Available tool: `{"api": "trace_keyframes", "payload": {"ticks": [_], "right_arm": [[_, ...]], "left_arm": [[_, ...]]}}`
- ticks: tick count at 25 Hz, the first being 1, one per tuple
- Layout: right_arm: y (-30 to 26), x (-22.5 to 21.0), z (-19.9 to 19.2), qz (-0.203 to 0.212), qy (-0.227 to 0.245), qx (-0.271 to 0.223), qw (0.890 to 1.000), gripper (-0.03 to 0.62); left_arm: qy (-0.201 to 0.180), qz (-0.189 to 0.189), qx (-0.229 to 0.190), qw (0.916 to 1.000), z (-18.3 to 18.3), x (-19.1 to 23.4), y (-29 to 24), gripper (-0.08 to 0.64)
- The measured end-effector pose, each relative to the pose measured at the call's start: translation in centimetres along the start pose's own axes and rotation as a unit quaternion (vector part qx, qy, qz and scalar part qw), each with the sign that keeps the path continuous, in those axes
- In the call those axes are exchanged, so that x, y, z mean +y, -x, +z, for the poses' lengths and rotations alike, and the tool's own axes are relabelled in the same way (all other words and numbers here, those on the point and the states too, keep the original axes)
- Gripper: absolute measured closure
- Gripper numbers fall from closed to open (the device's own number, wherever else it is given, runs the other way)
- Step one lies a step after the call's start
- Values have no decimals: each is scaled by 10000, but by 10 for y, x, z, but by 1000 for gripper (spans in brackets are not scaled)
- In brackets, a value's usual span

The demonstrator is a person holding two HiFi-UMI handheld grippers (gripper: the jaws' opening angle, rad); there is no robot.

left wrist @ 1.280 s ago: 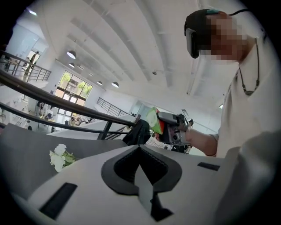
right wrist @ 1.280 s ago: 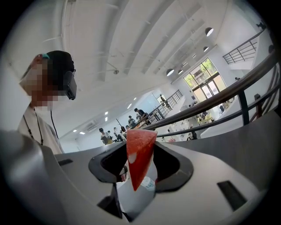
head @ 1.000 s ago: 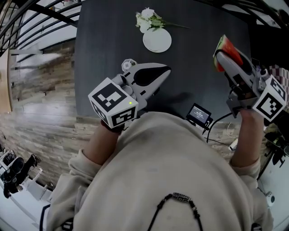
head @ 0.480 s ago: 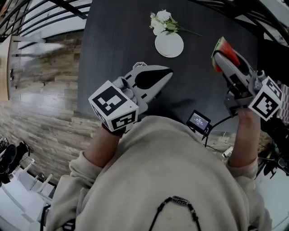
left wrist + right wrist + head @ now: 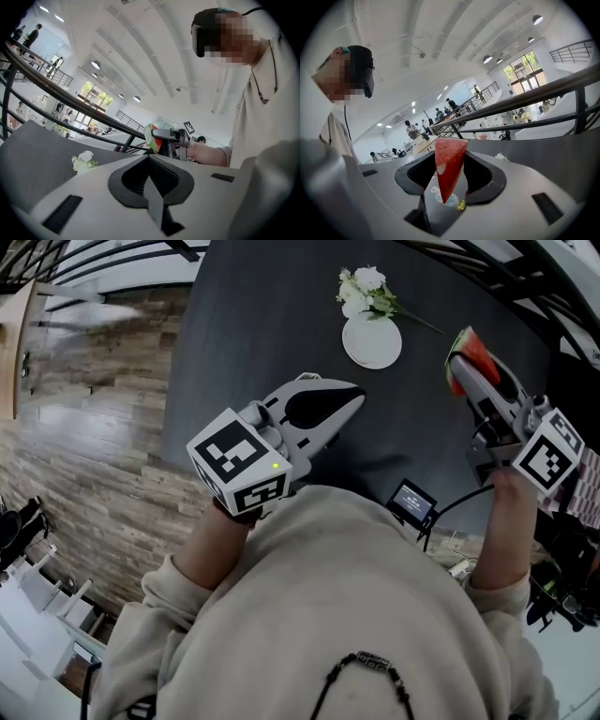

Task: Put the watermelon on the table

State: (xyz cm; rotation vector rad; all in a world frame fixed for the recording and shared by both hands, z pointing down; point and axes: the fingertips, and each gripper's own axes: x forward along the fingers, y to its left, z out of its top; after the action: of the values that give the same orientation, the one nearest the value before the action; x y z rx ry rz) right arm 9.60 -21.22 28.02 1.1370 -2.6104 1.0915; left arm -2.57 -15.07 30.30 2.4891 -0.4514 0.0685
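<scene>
A red watermelon wedge point(image 5: 472, 345) with a green rind is held above the right part of the dark table point(image 5: 253, 343), with my right gripper point(image 5: 463, 360) shut on it. In the right gripper view the wedge point(image 5: 449, 166) stands point down between the jaws. My left gripper point(image 5: 354, 396) hovers over the table's near middle, its jaws together with nothing in them. From the left gripper view the wedge point(image 5: 151, 137) shows in the other gripper, beyond my own jaws.
A white plate point(image 5: 372, 341) lies at the table's far side with a small bunch of white flowers point(image 5: 366, 292) just behind it. A small screen device point(image 5: 412, 501) with a cable sits at the near edge. Wooden floor lies to the left.
Both grippers have drifted left across the table, so the wedge is nearer the plate. The right gripper still holds the wedge. The left jaws have stayed together.
</scene>
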Motion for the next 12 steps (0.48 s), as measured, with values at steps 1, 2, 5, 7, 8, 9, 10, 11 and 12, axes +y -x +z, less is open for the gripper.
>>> {"api": "trace_keyframes", "payload": {"ticks": [1, 2, 5, 7, 8, 9, 10, 11, 12], "right_arm": [[-4, -1, -1, 2, 49, 33, 10000, 394], [-7, -3, -3, -9, 53, 71, 10000, 394], [-14, -12, -11, -40, -63, 186, 9998, 394], [-21, -16, -12, -26, -68, 235, 9997, 394], [-24, -18, -14, -23, -67, 259, 9996, 394], [-27, -19, -16, -25, -73, 290, 9995, 394], [-30, -20, -19, -31, -85, 333, 9994, 394], [-33, -21, -22, -40, -97, 383, 9992, 394], [-36, -23, -24, -51, -97, 430, 9990, 394]], "left_arm": [[15, 23, -8, 10000, 0, 1, 1, 554], [25, 46, -10, 10000, -1, 3, 3, 555], [66, 131, -35, 9999, 0, 7, 9, 555], [100, 198, -76, 9997, 2, 11, 12, 555], [117, 227, -85, 9996, 2, 12, 14, 554], [136, 252, -83, 9996, 1, 13, 16, 554], [158, 275, -76, 9995, 1, 14, 19, 555], [177, 297, -73, 9994, 1, 15, 21, 554], [187, 315, -78, 9993, 1, 16, 22, 555]]}}
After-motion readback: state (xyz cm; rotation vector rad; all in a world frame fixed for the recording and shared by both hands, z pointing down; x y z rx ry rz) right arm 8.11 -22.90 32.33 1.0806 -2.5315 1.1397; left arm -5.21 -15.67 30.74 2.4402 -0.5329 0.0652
